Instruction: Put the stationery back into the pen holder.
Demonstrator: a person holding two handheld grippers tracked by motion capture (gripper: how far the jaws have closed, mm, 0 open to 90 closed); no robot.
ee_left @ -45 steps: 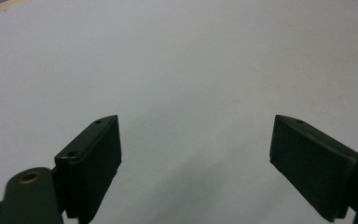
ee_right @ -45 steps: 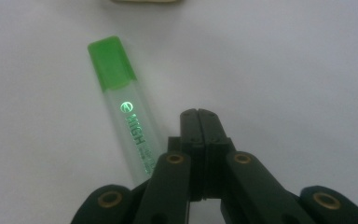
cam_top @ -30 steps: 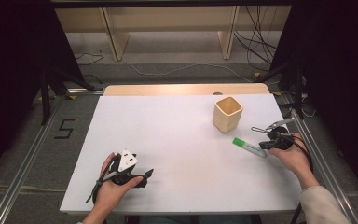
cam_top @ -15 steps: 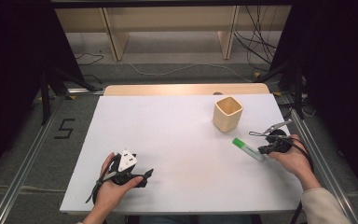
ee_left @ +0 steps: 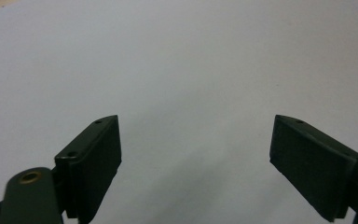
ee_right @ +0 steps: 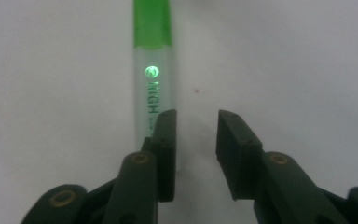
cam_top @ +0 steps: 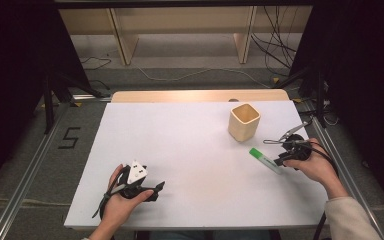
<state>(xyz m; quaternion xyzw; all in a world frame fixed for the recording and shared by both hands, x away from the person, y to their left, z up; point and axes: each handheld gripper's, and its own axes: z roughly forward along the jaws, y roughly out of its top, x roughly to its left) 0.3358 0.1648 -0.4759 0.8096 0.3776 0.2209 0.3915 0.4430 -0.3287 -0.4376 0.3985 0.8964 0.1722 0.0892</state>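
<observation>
A green-capped highlighter pen (cam_top: 264,160) lies flat on the white table (cam_top: 180,140), right of centre. My right gripper (cam_top: 280,160) sits at the pen's near end, low over the table. In the right gripper view its jaws (ee_right: 196,121) have just been opening. The gap between them shows bare table, and the clear pen barrel (ee_right: 152,84) runs under and past the left jaw. At the front left my left gripper (cam_top: 155,189) rests on the table, and in its own view it (ee_left: 196,135) is wide open over bare white surface.
A beige square cup (cam_top: 243,121) stands upright just beyond the pen, toward the table's back right. Metal rails run along both sides of the table, and cables lie on the floor behind it.
The right hand has shifted only slightly. The pen lies in about the same spot, and the left hand has kept still.
</observation>
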